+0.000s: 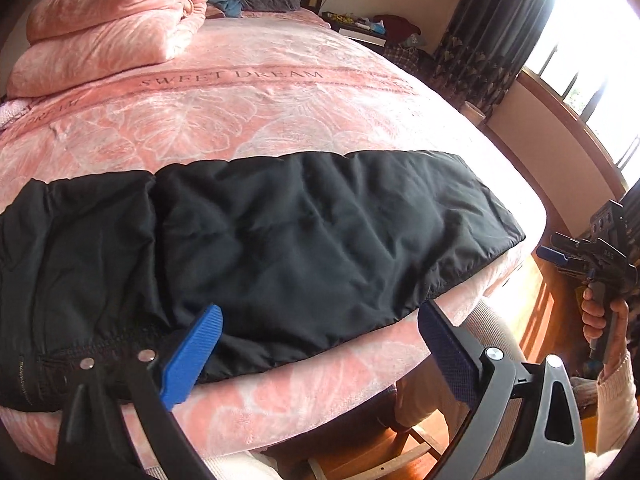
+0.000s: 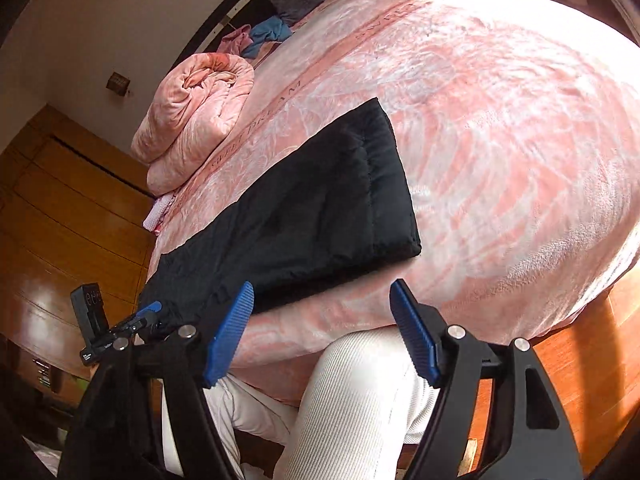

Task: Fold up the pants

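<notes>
Black padded pants [image 1: 256,248] lie folded lengthwise along the near edge of the pink bed [image 1: 240,112], waistband and zipper at the left, leg hem at the right. My left gripper [image 1: 320,352] is open and empty, its left finger over the pants' near edge. My right gripper [image 2: 322,332] is open and empty, held off the bed edge near the hem end of the pants [image 2: 320,208]. The right gripper also shows in the left wrist view [image 1: 576,260], apart from the pants. The left gripper shows at the far left of the right wrist view [image 2: 136,320].
A rolled pink quilt [image 1: 116,24] lies at the bed's far left. Pillows and blue cloth [image 1: 228,0] sit by the headboard. The person's white-trousered legs [image 2: 352,392] are below the bed edge. A wooden wardrobe [image 2: 60,220] stands left; a window and curtains [image 1: 500,32] stand right.
</notes>
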`<state>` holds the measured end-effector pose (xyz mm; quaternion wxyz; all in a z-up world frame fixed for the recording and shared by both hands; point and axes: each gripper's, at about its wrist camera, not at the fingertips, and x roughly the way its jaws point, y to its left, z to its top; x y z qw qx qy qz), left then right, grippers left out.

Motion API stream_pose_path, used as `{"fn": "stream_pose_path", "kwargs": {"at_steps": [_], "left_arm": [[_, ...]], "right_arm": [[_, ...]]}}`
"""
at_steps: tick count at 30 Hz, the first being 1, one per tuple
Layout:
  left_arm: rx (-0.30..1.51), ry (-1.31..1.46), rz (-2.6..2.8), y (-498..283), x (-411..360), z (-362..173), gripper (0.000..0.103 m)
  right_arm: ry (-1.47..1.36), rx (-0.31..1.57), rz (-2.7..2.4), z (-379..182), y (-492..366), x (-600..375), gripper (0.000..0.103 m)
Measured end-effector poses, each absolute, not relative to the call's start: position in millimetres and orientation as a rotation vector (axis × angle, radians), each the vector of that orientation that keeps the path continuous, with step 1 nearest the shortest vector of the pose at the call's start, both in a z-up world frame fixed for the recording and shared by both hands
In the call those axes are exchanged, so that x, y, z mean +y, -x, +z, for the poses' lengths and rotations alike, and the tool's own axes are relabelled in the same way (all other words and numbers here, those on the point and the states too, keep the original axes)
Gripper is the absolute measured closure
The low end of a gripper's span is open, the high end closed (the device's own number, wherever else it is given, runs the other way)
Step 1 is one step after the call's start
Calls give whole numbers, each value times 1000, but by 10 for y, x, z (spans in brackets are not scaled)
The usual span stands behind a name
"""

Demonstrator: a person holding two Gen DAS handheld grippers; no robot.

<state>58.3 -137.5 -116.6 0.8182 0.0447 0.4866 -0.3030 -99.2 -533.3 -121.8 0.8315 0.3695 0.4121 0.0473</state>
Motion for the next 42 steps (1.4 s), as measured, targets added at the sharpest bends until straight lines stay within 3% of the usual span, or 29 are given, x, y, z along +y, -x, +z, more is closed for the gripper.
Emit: {"fn": "stream_pose_path", "kwargs": {"at_steps": [6,7,8,14,19,21,24,25,26,27,42], "left_arm": [[1103,-120,-594,-670,-1428,-1401,4],[1115,-113,-584,-695,-1409,-1438,4],[1125,-102,-576,-712,-1395,-1470,4],[1077,59,-553,-728,-1313,-1365,4],[1024,145,-549,-722,-1630,-1292,4],[1041,82,-551,-700,-1868,-1369,4],[1083,-24,-521,-673,-2121,-1554,4],[1090,-60,-507,-662,-2160,-1616,4],[1091,-93,-501,-655,-2187,-1661,4],[1088,-111,-500,-645,-2200,-1678,4],[1099,-18,-441,-676,-1892,-1544,4]], "right_arm": [[-903,904,132,-1445,697,-5352,59],[-896,916,129,-1468,626,-5339,82],[-899,922,139,-1488,569,-5336,99],[-748,866,166,-1119,424,-5226,99],[-707,1055,64,-1512,363,-5215,97],[-736,1051,68,-1580,444,-5226,96],[-752,1015,72,-1492,594,-5266,75],[-754,998,65,-1440,652,-5287,65],[-747,987,41,-1388,716,-5316,49],[-743,976,17,-1342,785,-5355,44],[-1136,896,77,-1791,820,-5688,43]]}}
